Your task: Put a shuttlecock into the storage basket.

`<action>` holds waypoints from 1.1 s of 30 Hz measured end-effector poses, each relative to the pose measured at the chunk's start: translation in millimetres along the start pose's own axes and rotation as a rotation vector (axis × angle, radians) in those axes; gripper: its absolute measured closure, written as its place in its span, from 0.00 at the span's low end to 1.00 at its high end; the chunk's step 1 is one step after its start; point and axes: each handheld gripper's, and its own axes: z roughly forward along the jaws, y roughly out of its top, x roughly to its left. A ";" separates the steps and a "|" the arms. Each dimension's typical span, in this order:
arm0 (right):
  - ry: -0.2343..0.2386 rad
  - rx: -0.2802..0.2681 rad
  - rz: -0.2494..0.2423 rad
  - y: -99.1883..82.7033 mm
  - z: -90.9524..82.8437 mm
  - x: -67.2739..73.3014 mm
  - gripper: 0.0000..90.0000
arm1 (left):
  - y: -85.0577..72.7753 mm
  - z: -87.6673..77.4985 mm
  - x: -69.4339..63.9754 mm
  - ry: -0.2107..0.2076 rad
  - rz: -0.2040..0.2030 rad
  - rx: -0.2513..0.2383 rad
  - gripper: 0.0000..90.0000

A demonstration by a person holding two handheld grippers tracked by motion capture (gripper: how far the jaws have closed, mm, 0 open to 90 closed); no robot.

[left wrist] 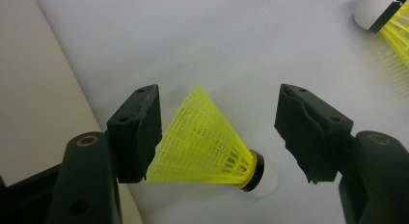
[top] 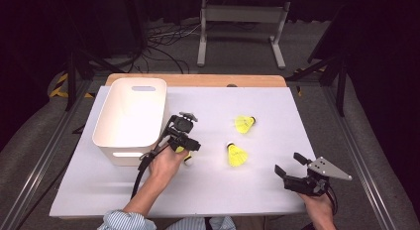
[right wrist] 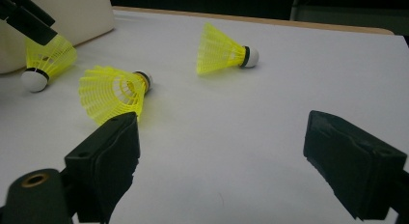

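White bin (top: 130, 116) (interior seemingly bare); three yellow shuttlecocks (top: 236, 154) outside.

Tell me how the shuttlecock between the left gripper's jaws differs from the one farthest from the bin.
The near shuttlecock lies between the left gripper's open jaws, beside the white bin; the far shuttlecock lies alone on open table. One jaw touches the near one's skirt; nothing touches the far one. Both are yellow with white corks, lying on their sides.
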 end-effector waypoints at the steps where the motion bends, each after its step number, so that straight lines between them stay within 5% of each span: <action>1: 0.000 -0.001 0.000 0.0 0.0 0.0 0.15 | 0.0 0.8 -0.1 0.000 -0.004 0.003 0.38; 11: 0.000 -0.002 -0.001 0.1 -0.2 0.1 0.15 | -0.8 7.0 2.4 -0.014 -0.013 0.037 0.41; 33: -0.002 -0.003 -0.003 0.0 -0.7 0.2 0.15 | -1.3 8.3 -0.8 -0.054 0.000 0.019 0.65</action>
